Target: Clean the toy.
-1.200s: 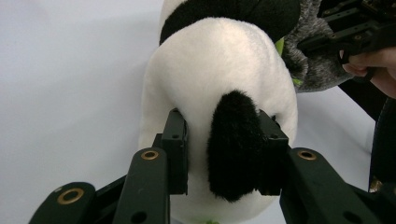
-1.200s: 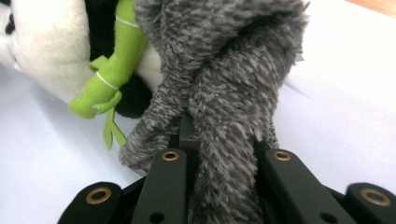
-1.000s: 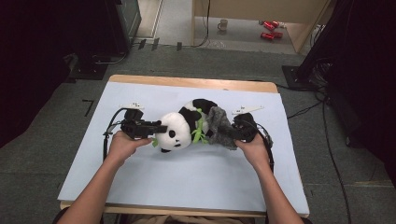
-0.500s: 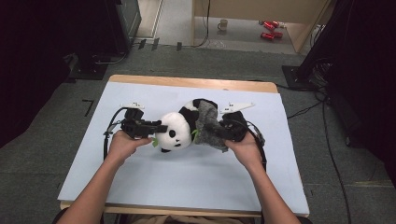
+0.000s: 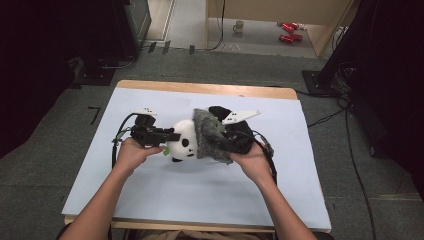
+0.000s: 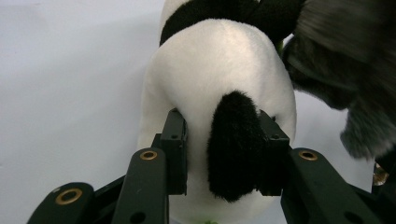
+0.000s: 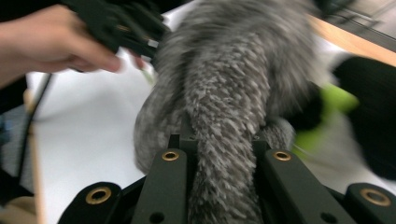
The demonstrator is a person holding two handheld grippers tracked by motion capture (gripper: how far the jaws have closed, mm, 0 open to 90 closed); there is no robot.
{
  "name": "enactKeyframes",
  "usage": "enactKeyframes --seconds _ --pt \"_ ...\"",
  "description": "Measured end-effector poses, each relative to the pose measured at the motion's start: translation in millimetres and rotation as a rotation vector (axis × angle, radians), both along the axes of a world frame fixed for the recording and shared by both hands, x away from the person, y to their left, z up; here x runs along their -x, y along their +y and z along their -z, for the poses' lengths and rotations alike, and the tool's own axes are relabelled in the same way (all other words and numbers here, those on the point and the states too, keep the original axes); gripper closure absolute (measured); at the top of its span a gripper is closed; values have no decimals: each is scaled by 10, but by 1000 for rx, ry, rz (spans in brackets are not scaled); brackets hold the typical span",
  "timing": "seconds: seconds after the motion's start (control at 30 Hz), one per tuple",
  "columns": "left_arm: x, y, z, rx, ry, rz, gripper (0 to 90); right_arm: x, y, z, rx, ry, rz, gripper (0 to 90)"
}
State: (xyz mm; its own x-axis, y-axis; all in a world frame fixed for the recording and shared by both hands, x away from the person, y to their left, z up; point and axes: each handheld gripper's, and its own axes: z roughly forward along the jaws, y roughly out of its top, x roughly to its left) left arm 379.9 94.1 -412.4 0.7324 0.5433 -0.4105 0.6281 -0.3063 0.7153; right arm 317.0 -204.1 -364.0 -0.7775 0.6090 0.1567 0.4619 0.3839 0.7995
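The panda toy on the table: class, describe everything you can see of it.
The panda toy is a soft plush, white with black ears, eye patches and limbs, plus a bit of green at its front. It lies on the pale blue table cover. The left gripper clamps its head at one black ear. A grey furry garment, held by the right gripper, is drawn over its body.

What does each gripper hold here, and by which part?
The left gripper clamps the panda plush by its head, at a black ear. The right gripper is shut on a fold of the grey furry cloth.
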Motion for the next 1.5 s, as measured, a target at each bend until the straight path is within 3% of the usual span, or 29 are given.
enactKeyframes --seconds 0.1,0.23,0.4,0.53,0.63,0.83,1.07,1.13,1.4,1.5 --pt "-39 -2 -19 -5 16 -2 636 76 170 -18 -17 -2 -78 780" --pt "-65 -5 -36 -14 15 7 636 162 415 129 59 30 -172 780" --pt "-56 -20 -50 -15 16 5 636 161 607 335 92 67 -234 779" --pt "-35 -30 -47 -23 14 -2 637 62 697 468 121 86 -218 780" --pt "-26 -25 -25 -34 13 -6 638 -25 697 569 114 116 -211 783" --pt "-21 -18 -16 -32 17 -3 637 13 722 629 148 106 -205 786" --pt "-33 -7 -13 -21 25 -6 634 50 737 785 207 136 -188 785" --pt "-39 -3 -15 -17 30 -8 633 67 733 783 200 147 -191 785" --pt "-49 -40 -66 -24 33 0 630 231 953 538 167 93 -295 784" --pt "-47 -35 -64 -27 36 4 629 216 1020 473 161 59 -277 784"
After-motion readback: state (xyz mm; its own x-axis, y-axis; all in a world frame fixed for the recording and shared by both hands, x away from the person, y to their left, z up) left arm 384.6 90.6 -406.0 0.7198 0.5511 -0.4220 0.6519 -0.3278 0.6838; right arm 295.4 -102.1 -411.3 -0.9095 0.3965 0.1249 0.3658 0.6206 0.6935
